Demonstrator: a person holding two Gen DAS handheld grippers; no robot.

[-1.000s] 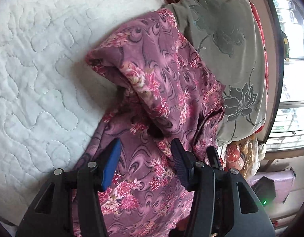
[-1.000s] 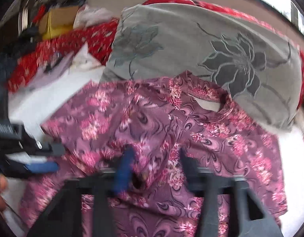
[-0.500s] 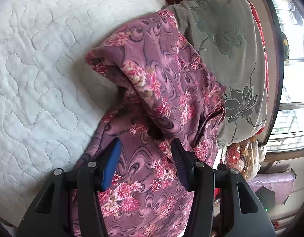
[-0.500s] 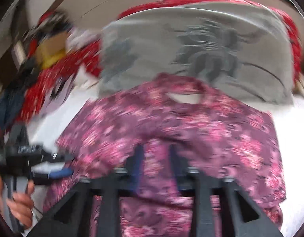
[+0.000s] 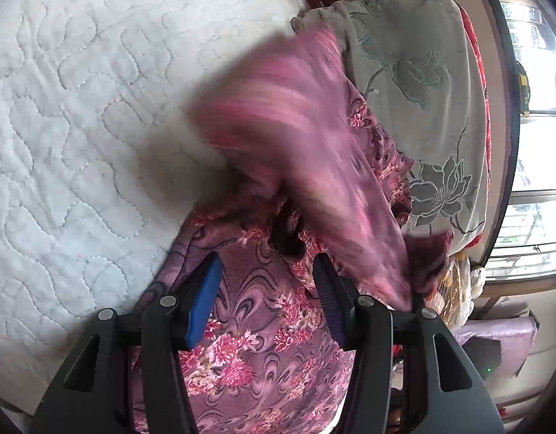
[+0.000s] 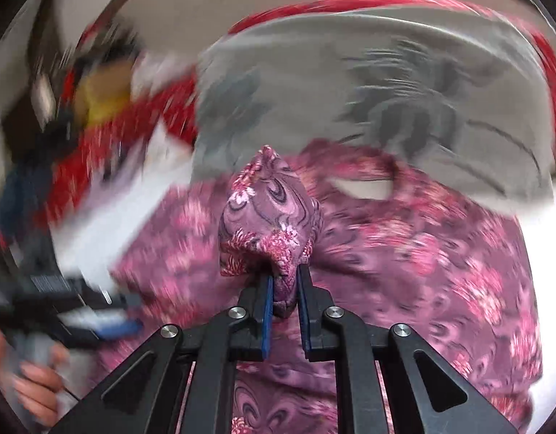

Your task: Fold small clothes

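daylight fills both views, bright and soft. in the left wrist view it comes from the window [image 5: 538, 166] at 3 o'clock, which is blown out to white glare. the white quilt [image 5: 79, 126] at 9 o'clock is sharp, its stitching crisp, with a soft shadow beside the purple floral garment [image 5: 263, 343]. that garment's raised fold near the centre is smeared by motion blur. the right wrist view is streaked with blur nearly everywhere, the grey pillow [image 6: 368, 83] at 12 o'clock included; only the bunched cloth at the centre stays sharp. fisheye bending and dark vignette ring both frames.
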